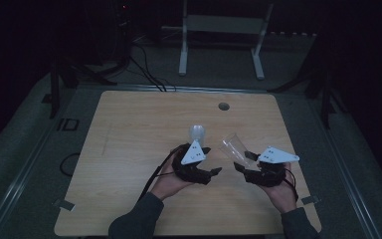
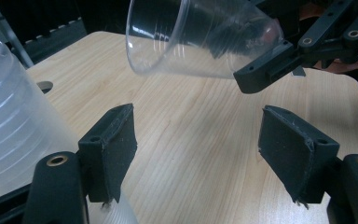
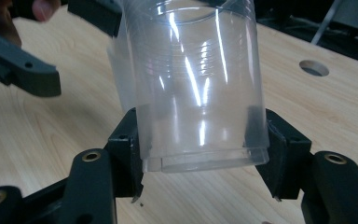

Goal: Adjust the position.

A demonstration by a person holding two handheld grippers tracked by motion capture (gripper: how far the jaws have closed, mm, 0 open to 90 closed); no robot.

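A clear plastic cup [image 1: 233, 145] hangs tilted above the table, its mouth toward the far left. My right gripper [image 1: 242, 160] is shut on it near its base; in the right gripper view both pads press on the cup [image 3: 196, 70] low on its wall, at my right gripper [image 3: 200, 135]. A cloudy plastic cup [image 1: 196, 133] stands just beyond my left gripper [image 1: 210, 160]. In the left gripper view that cloudy cup [image 2: 9, 116] sits outside the left jaw. My left gripper [image 2: 196, 126] is open with bare table between its pads, and the clear cup [image 2: 191, 42] hangs ahead of it.
The wooden table [image 1: 129, 139] has a round cable hole [image 1: 223, 106] near its far edge. A white metal frame [image 1: 224, 30] stands on the floor beyond the table, with cables [image 1: 144, 69] beside it. A person's hands and sleeves enter from the near edge.
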